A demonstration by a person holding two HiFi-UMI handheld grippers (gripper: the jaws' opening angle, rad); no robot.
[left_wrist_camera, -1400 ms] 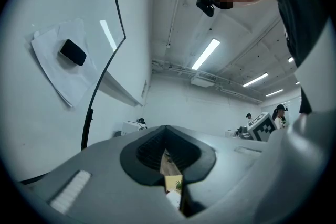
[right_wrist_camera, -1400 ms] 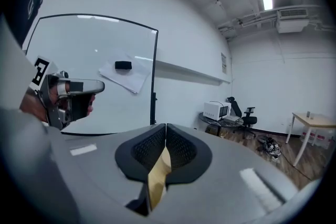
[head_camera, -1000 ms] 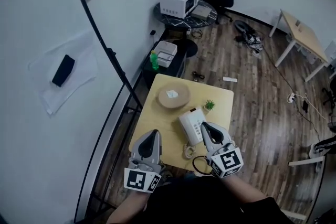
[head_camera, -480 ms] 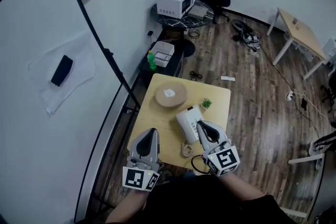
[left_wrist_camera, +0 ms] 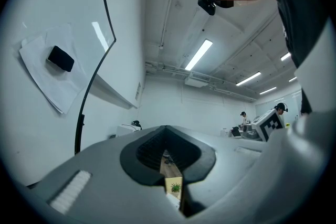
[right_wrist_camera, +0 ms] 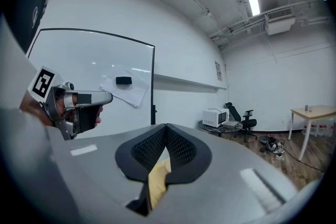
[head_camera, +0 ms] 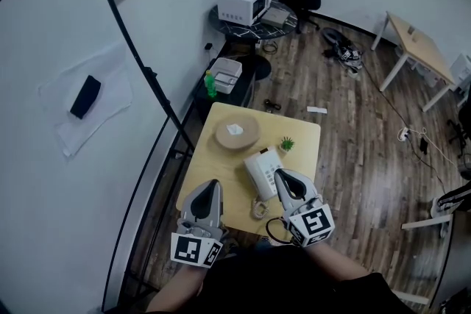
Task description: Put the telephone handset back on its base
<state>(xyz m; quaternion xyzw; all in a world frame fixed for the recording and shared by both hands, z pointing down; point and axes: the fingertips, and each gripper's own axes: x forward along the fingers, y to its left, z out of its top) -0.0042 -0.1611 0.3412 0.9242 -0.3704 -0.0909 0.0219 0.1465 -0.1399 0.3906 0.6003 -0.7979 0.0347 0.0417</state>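
Observation:
A white telephone [head_camera: 259, 169] lies on the yellow wooden table [head_camera: 221, 173], with its coiled cord [head_camera: 259, 210] trailing toward the near edge. I cannot tell the handset apart from the base. My right gripper [head_camera: 279, 176] is shut, its tips over the phone's right side, and nothing shows between its jaws [right_wrist_camera: 167, 136]. My left gripper [head_camera: 212, 187] hovers over the table's near left part, away from the phone. It is also shut and empty [left_wrist_camera: 167, 136], and only a thin slit shows between its jaws.
A round wooden plate [head_camera: 236, 133] holding a white scrap and a small green plant [head_camera: 286, 144] sit behind the phone. A black cable loop [head_camera: 274, 230] hangs at the near edge. A whiteboard with an eraser [head_camera: 86, 97] stands at the left. Beyond are a green bottle [head_camera: 210, 84] and an office chair [head_camera: 302, 0].
The head view has shifted slightly, so everything sits a little higher and further left. Both grippers keep their places relative to the phone and stay shut.

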